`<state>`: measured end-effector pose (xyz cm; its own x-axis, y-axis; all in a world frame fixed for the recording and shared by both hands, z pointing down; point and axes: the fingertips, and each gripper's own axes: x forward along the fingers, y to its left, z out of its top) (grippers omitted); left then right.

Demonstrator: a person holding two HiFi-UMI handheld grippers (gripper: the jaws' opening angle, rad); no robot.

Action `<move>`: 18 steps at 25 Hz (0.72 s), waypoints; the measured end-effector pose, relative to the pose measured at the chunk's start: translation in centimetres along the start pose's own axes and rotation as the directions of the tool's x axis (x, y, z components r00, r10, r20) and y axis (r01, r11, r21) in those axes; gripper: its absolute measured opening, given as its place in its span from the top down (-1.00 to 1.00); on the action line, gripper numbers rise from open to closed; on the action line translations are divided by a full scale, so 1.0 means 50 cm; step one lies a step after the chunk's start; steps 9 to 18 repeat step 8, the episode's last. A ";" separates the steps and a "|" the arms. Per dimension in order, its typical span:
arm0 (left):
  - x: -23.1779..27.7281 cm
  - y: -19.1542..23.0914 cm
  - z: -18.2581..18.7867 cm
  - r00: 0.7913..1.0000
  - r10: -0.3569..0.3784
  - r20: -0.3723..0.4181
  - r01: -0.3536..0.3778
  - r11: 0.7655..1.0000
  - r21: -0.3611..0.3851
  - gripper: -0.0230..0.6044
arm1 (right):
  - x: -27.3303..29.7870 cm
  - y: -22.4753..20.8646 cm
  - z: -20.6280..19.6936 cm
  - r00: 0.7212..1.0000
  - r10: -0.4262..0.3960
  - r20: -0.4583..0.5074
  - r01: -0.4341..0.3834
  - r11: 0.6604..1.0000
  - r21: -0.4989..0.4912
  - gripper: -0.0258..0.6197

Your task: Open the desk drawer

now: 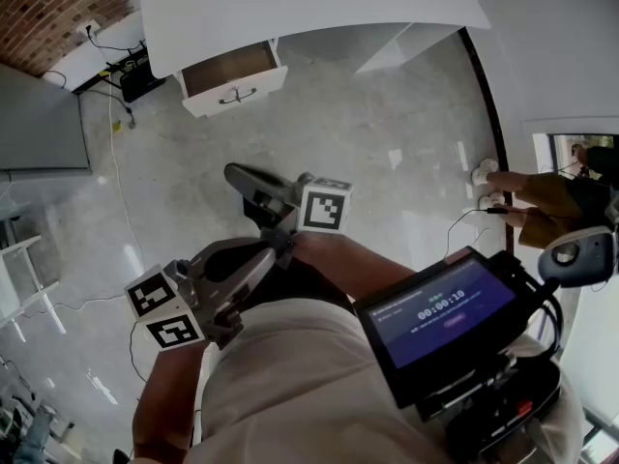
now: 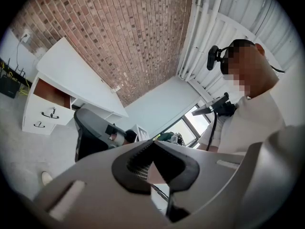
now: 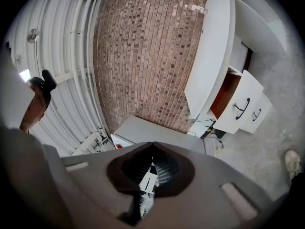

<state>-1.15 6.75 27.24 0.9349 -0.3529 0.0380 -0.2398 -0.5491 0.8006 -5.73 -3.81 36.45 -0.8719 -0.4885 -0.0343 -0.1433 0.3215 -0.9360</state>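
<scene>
Top drawer of the white desk is out, left gripper and right gripper both closed on nothing.

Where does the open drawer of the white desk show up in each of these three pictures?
Head view: the drawer is at the top, left of centre, pulled out from under the desk.
Left gripper view: the drawer is at the left side, about mid-height.
Right gripper view: the drawer is at the right side, about mid-height.
Shared landmark: the brick wall behind the desk.
</scene>
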 end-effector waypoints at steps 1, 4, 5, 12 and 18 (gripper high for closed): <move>0.000 0.000 0.000 1.000 0.001 0.000 -0.001 1.000 -0.001 0.91 | -0.001 -0.003 -0.002 1.000 -0.004 -0.004 0.004 1.000 0.000 0.91; 0.001 -0.001 0.000 1.000 -0.001 0.000 0.001 1.000 -0.003 0.91 | -0.004 -0.009 -0.004 1.000 -0.014 -0.009 0.014 1.000 -0.002 0.91; 0.002 -0.001 0.000 1.000 -0.002 0.000 0.002 1.000 -0.004 0.91 | -0.004 -0.009 -0.004 1.000 -0.013 -0.008 0.013 1.000 -0.003 0.91; 0.005 -0.002 -0.002 1.000 -0.004 -0.001 0.004 1.000 -0.006 0.91 | -0.006 -0.010 -0.004 1.000 -0.011 -0.009 0.011 1.000 -0.005 0.91; 0.005 -0.002 -0.002 1.000 -0.004 -0.001 0.004 1.000 -0.006 0.91 | -0.006 -0.010 -0.004 1.000 -0.011 -0.009 0.011 1.000 -0.005 0.91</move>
